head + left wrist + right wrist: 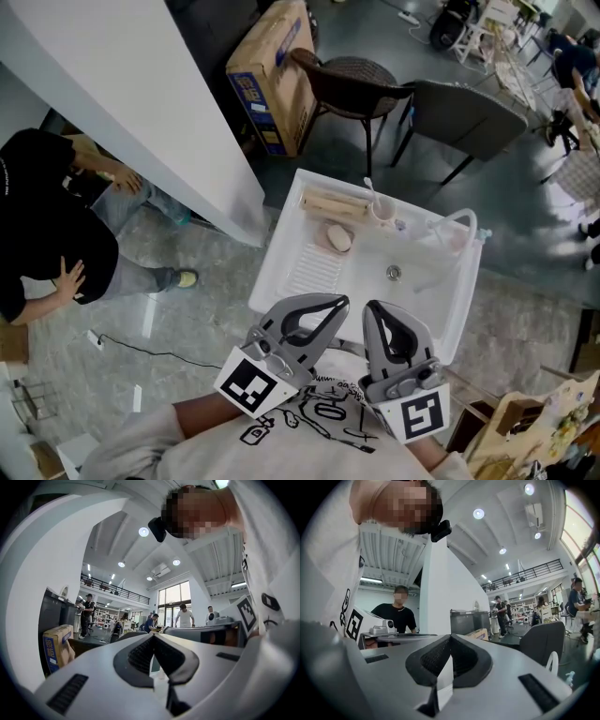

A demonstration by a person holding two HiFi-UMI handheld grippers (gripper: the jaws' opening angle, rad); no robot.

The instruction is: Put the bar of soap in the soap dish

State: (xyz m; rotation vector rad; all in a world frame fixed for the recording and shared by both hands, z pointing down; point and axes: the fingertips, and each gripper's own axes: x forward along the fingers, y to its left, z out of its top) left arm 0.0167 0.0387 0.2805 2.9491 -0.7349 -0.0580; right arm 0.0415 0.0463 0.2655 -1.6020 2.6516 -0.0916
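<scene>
In the head view a pale oval bar of soap (338, 238) lies on the white sink unit (281, 246), at the top of its ribbed washboard. Just behind the soap, along the back rim, sits the wooden soap dish (328, 202). Both grippers hang near the person's chest over the sink's front edge, well short of the soap. The left gripper (337, 303) is shut with nothing in it, and its own view shows the jaws (153, 637) closed tip to tip, pointing level. The right gripper (373, 307) is shut and empty too, seen again as the right gripper (450, 637).
A cup with a toothbrush (380, 210) stands right of the dish, and the basin has a drain (394, 273) and a white tap (461, 225). Behind are a cardboard box (272, 80) and two chairs (354, 86). A white wall (141, 103) and a seated person (47, 234) are at left.
</scene>
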